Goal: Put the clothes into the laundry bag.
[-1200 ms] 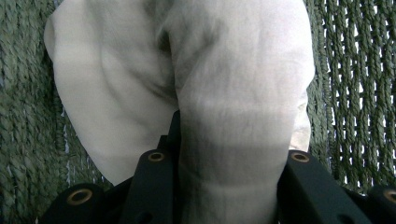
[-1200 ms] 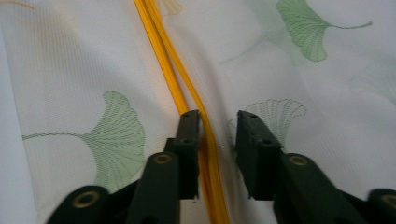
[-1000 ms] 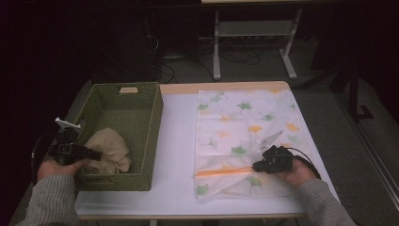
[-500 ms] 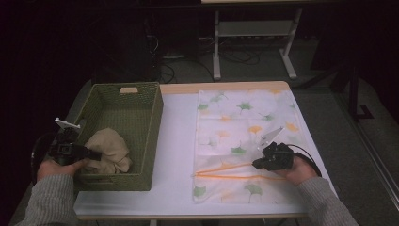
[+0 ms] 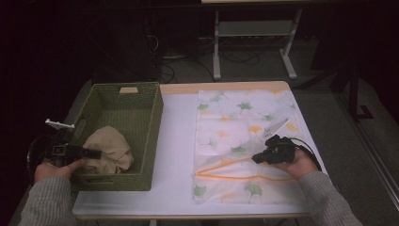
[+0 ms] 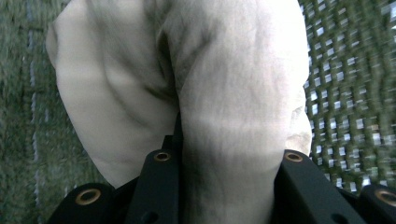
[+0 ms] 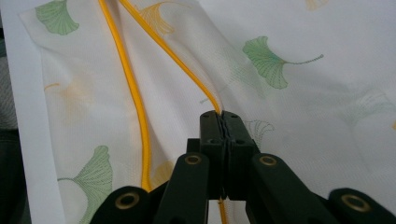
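A crumpled beige cloth (image 5: 112,147) lies in the near end of a green woven basket (image 5: 141,94) on the left of the table. My left gripper (image 5: 94,153) reaches over the basket's left wall. Its jaws have just closed further and now pinch a fold of the cloth (image 6: 187,70) between them (image 6: 229,158). A white mesh bag (image 5: 240,117) printed with green and yellow leaves lies flat on the right. My right gripper (image 5: 256,158) is shut on the bag's upper orange-trimmed edge (image 7: 135,93), pads together (image 7: 221,116), holding it slightly off the lower edge.
A bare white strip of table (image 5: 179,141) runs between the basket and the bag. The basket's far half holds nothing. Behind the table, a white stand (image 5: 254,42) and cables sit on the dark floor.
My right gripper has shifted slightly and raised the bag's upper orange edge, so the two orange lines now spread apart. The left hand has stayed in place on the cloth.
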The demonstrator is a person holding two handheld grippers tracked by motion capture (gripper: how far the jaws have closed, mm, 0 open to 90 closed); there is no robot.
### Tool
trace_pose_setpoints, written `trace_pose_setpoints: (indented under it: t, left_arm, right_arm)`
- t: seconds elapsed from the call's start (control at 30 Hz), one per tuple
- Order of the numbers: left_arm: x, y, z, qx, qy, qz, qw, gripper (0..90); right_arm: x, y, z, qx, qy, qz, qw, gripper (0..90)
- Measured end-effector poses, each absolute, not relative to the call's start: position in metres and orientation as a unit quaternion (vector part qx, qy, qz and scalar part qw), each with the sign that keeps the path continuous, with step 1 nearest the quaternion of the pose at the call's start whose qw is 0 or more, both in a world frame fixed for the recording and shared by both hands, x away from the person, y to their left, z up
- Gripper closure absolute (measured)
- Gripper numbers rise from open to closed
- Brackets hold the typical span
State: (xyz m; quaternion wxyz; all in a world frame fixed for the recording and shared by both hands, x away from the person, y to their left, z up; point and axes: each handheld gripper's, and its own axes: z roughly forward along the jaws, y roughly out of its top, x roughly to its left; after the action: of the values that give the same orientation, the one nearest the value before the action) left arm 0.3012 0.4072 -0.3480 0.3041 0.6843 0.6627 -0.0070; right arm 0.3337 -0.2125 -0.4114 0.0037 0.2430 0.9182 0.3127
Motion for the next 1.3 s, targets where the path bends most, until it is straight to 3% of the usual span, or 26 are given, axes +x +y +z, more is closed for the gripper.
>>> trace_pose_setpoints:
  t: [0.4,1.3]
  left_arm:
    - [0.289,0.397,-0.319,0.681,0.635,-0.005,0.365,70.9]
    - [0.285,0.365,-0.261,0.673,0.568,-0.056,0.47,70.8]
  right_arm:
    - [0.34,-0.21,-0.396,0.25,0.916,0.313,0.003,87.9]
    - [0.362,-0.206,-0.385,0.257,0.91,0.324,-0.002,87.9]
